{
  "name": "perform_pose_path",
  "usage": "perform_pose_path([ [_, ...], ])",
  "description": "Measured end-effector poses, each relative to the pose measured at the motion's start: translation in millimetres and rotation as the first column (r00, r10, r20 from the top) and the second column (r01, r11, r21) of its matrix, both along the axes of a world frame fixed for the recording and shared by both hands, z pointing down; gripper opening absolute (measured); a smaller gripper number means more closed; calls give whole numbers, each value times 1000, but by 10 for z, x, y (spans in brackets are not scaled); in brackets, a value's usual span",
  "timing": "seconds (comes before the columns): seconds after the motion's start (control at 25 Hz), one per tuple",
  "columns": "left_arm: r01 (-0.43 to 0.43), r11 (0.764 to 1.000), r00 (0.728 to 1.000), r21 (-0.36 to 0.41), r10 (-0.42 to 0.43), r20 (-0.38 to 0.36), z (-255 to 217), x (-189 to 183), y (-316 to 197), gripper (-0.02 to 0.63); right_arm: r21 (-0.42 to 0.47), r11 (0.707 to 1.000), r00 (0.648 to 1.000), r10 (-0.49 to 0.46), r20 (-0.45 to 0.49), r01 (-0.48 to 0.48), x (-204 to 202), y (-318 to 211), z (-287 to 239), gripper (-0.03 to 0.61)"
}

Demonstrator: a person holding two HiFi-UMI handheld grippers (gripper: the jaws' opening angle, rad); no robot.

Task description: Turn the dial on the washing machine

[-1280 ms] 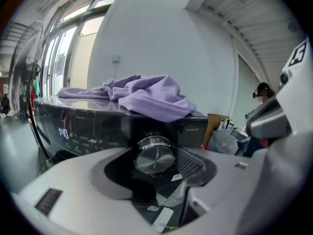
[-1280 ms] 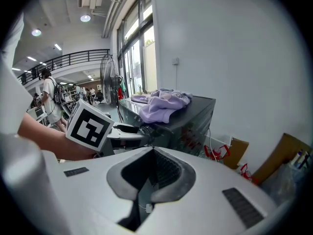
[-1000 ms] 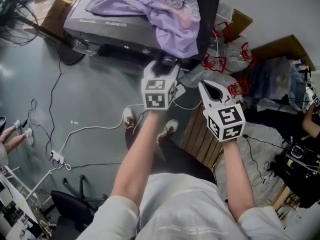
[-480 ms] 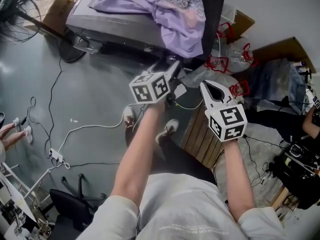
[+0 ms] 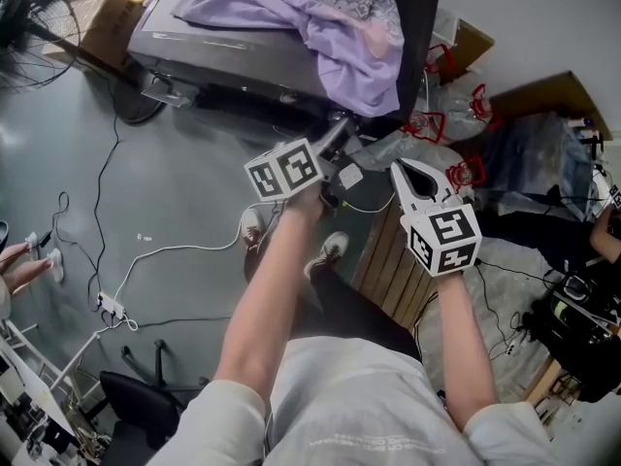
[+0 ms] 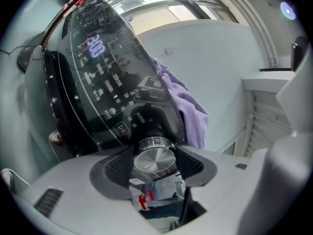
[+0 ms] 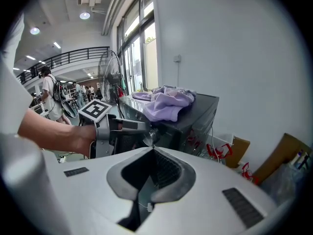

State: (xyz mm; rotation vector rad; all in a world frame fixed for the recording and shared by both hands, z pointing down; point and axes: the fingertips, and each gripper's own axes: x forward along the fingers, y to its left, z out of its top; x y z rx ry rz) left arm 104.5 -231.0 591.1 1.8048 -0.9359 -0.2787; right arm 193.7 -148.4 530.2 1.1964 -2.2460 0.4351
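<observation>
The left tongs (image 5: 328, 155) are clamped across the round brushed-silver metal dial (image 6: 154, 159), a ribbed pad pressed on each side, and there's the roll! Its marker cube faced the head camera squarely a second ago; now it has tipped over sideways. So the wrist has twisted, and the dial has most likely gone round with it. The dial sits at the front corner of the dark grey washing machine (image 5: 223, 51), below the glossy black lit control panel (image 6: 98, 77). The right tongs (image 7: 152, 151) hang just beside, jaws together, empty. The turn looks well under way.
</observation>
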Motion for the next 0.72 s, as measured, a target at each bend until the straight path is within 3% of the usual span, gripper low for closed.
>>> perform_pose_path([
  [0.28,-36,998,981,-55,24,-191,30,-1,2,270,-7,999,999,35,3,-35,-15,-22,-7,14],
  [0.48,-56,993,941,-102,19,-337,53,-2,0,270,-5,997,997,81,14,-81,-47,-28,-41,14],
  [0.72,-83,992,945,-96,48,-323,50,-8,-6,271,4,989,989,148,15,-148,-87,-33,-77,14],
])
